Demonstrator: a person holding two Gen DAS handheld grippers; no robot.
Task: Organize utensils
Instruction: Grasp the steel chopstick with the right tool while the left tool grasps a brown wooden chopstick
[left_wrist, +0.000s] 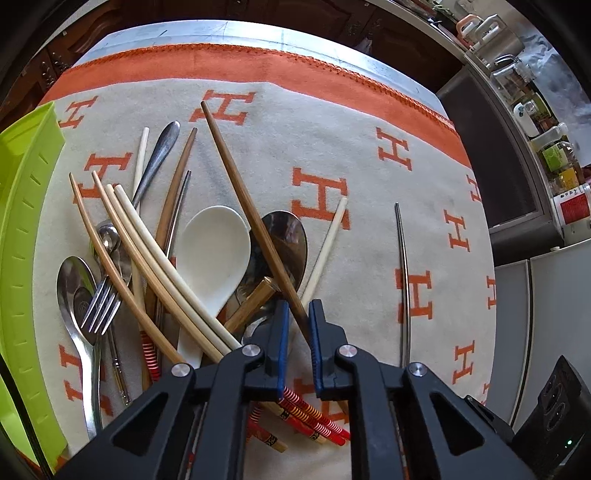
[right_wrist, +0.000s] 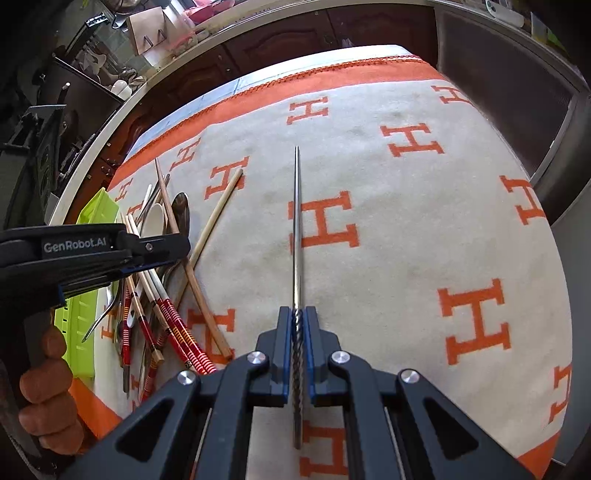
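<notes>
A green tray (left_wrist: 26, 236) runs along the far left edge of the blanket (left_wrist: 354, 155), cut off by the frame in both views. Just right of it lies the heap of utensils: a fork (left_wrist: 101, 306) across 2 steel spoons, pale chopsticks (left_wrist: 166, 266), a white spoon (left_wrist: 212, 254) and a large dark metal spoon (left_wrist: 284, 240), all crossing one another.

The left gripper (left_wrist: 298, 308) points down into this heap with a long brown chopstick (left_wrist: 255, 218) running between its blue pads. The jaws stand close together around it, yet a slit of cloth shows beside the stick, so whether the pads press it is hard to make out. Red-striped chopstick ends (left_wrist: 314, 413) poke out beneath the gripper body, their upper parts hidden.

Only the right wrist view shows the person's hand (right_wrist: 48, 391) on the left gripper's handle, and the lettering on that gripper's side. There the heap is small and crowded, the single pieces hard to tell apart.

Further right, well apart from the heap, the right gripper (right_wrist: 298, 314) is clenched on a steel chopstick (right_wrist: 297, 221), pads tight on its twisted end; the near tip runs under the gripper. In the left wrist view this same stick appears as a thin curved line at right, its held end cut off.
</notes>
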